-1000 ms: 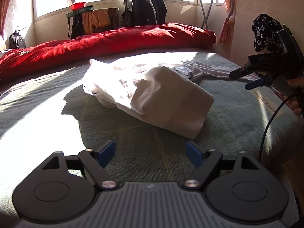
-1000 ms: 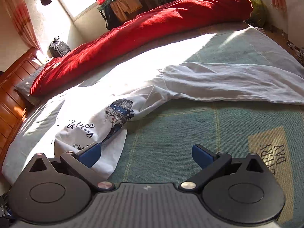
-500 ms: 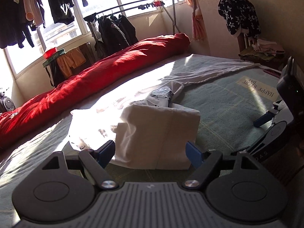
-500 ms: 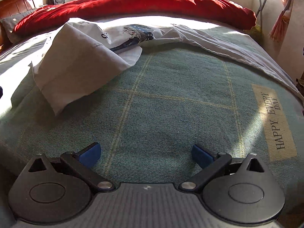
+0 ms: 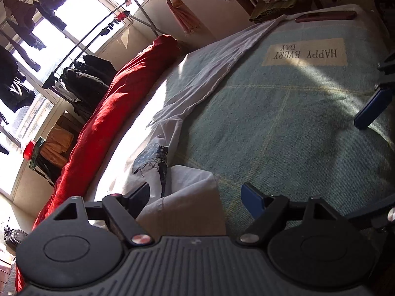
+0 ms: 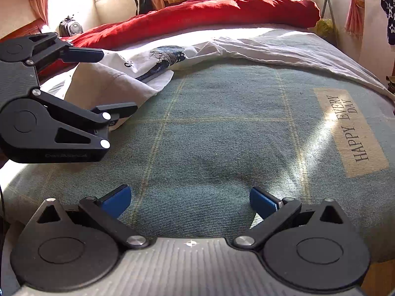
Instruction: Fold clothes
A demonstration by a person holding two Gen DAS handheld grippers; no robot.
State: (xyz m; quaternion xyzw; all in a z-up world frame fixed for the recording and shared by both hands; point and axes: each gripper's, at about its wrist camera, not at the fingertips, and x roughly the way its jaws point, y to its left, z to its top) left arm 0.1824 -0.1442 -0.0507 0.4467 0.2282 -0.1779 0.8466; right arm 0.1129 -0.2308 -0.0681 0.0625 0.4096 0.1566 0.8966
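Both black grippers, left (image 5: 195, 198) and right (image 6: 190, 201), stand wide, empty; folded white printed cotton shirt (image 6: 118, 79) between left's jaws, untouched, on green woven bedcover (image 6: 222, 135).

White T-shirt (image 6: 118, 79) with blue cartoon print (image 6: 167, 55), partly folded, rumpled, plain back side turned over near edge. Lies on bed, its near corner between spread fingers of left gripper (image 5: 195, 199), no pad visibly pressing it. Sits well ahead and left of right gripper (image 6: 190, 201). Long pale stretch of cloth (image 6: 296, 54) trails away rightward, flat, far from both tongs.
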